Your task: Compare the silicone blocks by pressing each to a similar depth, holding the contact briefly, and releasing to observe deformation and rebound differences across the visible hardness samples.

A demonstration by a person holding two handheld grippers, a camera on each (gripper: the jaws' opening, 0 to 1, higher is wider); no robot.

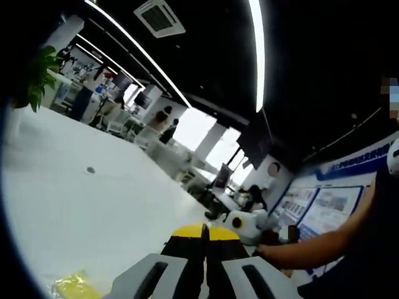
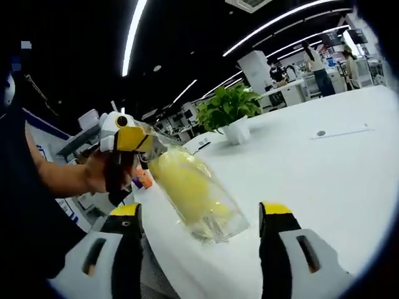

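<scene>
A clear plastic bag holding a soft yellow silicone block hangs tilted over the white table. Its upper corner is pinched in my left gripper, which a hand holds at the left of the right gripper view. In the left gripper view that gripper's yellow-tipped jaws are pressed together, and a crinkled yellow piece of the bag shows at the lower left. My right gripper stands open, its jaws wide apart on either side of the bag's lower end, not touching it.
A potted green plant stands on the table behind the bag; its leaves appear at the far left. A person's forearm reaches in from the right. A small white and yellow device sits near the table edge.
</scene>
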